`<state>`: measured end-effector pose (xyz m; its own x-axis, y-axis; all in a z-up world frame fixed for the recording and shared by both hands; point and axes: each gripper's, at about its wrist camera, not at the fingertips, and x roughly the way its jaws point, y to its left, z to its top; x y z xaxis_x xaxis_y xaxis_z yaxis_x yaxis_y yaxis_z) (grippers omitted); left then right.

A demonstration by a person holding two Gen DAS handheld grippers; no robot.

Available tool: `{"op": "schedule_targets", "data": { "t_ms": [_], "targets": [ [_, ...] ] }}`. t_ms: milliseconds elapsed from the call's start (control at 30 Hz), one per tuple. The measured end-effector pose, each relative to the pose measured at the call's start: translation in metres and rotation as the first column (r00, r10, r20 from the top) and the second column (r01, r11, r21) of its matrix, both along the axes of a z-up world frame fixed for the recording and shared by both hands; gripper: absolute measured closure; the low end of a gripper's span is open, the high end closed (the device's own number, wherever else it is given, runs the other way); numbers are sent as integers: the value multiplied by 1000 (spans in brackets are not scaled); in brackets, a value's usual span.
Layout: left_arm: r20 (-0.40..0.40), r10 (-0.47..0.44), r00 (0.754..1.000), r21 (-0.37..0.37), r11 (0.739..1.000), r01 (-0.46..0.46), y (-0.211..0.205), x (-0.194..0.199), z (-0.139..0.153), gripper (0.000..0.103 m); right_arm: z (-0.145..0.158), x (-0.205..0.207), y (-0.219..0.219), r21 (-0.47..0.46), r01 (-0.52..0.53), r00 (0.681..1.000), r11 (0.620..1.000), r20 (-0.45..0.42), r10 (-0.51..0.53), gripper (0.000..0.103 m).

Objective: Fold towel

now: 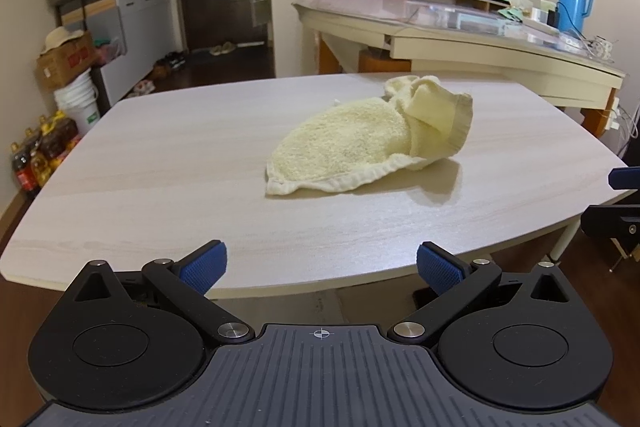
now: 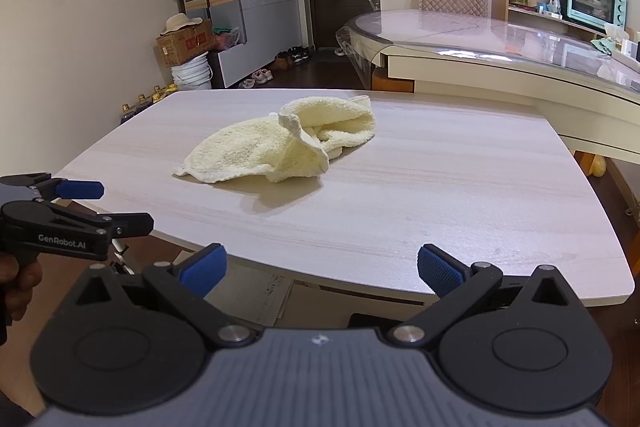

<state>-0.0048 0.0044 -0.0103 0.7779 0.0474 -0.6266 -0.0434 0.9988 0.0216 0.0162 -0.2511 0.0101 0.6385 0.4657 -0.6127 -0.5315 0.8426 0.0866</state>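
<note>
Currently, a pale yellow terry-cloth towel (image 1: 360, 143) is lying crumpled near the middle of a light wood-grain tabletop (image 1: 160, 163), well apart from both tools. Approx. half of it is spreading flat toward the left, w/ a hemmed edge facing the near side; the other half is bunching up in a raised, rolled heap on the right.

Left gripper (image 1: 321, 267) is hovering at the near table edge, blue-padded fingers spread wide apart, nothing between them. Right gripper (image 2: 321, 267) is sitting in the same posture: fingers wide apart, holding nothing, also short of the cloth. In the right wrist view the left tool is showing at the far left, level w/ the table edge.

Assessment: task is not yet started; no fold made. Cloth is looking light, soft and limp, so it will likely be sagging and draping when lifted, not keeping any shape. No fragility concern. Terry pile should be giving the pads decent friction; slip risk low.

Recommended hold: 2 pinch points along the hem. The near-left corner (image 1: 276, 187) is lying flat and exposed, best for 1 tool. The other should be taking the banded edge on the raised heap (image 1: 460, 123), then pulling outward to flatten before folding. The remaining corners are hidden in the bunch; cannot locate them.
</note>
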Motion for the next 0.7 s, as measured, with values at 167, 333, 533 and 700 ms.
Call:
{"op": "schedule_targets", "data": {
  "t_ms": [167,333,533,700],
  "targets": [
    [0,8,1000,-1,1000,-8,1,0,0,0,1,1,1,-2,-4,1000,1000,2,4,0],
    [1,9,1000,1,1000,-9,2,0,1,0,3,1,2,0,-7,1000,1000,7,7,0],
    [-3,8,1000,1,1000,-8,2,0,1,0,2,2,2,0,-8,1000,1000,1,8,0],
    [-5,5,1000,2,1000,-5,1,1,0,0,2,2,2,1,-9,1000,1000,-3,9,0]
  ]
}}
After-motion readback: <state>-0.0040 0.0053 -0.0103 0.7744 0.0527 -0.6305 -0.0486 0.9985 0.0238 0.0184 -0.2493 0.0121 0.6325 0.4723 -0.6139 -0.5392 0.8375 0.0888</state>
